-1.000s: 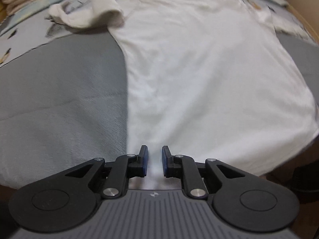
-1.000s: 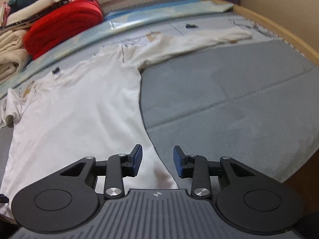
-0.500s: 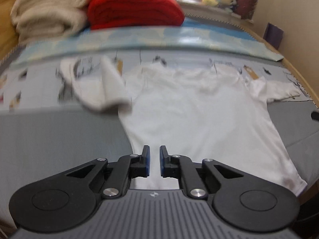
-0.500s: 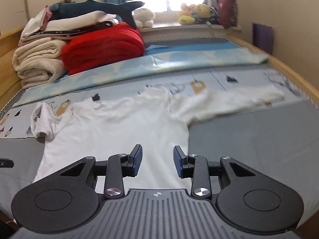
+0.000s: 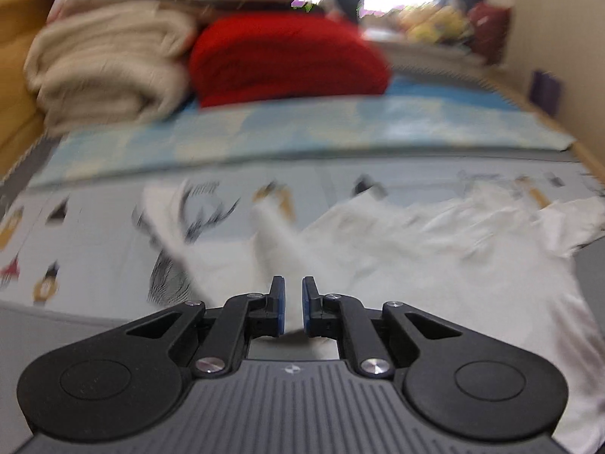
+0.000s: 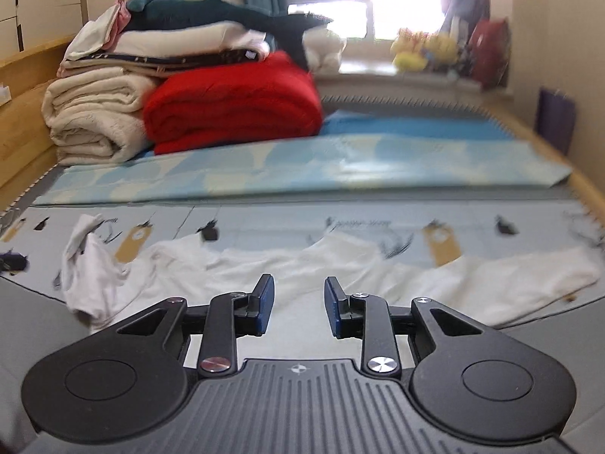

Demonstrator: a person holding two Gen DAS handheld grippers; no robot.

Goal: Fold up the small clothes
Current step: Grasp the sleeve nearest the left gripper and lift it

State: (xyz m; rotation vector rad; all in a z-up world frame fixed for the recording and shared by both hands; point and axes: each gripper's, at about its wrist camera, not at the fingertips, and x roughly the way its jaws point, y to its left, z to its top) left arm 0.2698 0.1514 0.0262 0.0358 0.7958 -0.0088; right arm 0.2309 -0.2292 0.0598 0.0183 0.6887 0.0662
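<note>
A white shirt (image 5: 435, 283) lies spread on the bed, collar at the far end. My left gripper (image 5: 293, 302) is over its near left part, just behind the crumpled left sleeve (image 5: 272, 234). Its jaws are nearly together, with white cloth filling the narrow gap; this view is blurred. In the right wrist view the shirt (image 6: 234, 268) runs across the middle, its right sleeve (image 6: 529, 276) stretched out to the right. My right gripper (image 6: 298, 306) hangs over the body with its jaws apart and closing. Cloth shows between them, but the pads do not press on it.
Folded blankets are stacked at the far left, a red one (image 6: 234, 106) beside a cream one (image 6: 94, 113). In front of them lies a light blue sheet (image 6: 340, 166). Soft toys (image 6: 423, 53) sit on the sill. A wooden bed rim (image 6: 586, 193) runs along the right; grey bedding (image 6: 548, 329) is nearer.
Both views have swung up from the shirt's hem toward the collar and sleeves, and the blankets and window have come into sight. The left jaws have narrowed a little. The right jaws have narrowed slightly too.
</note>
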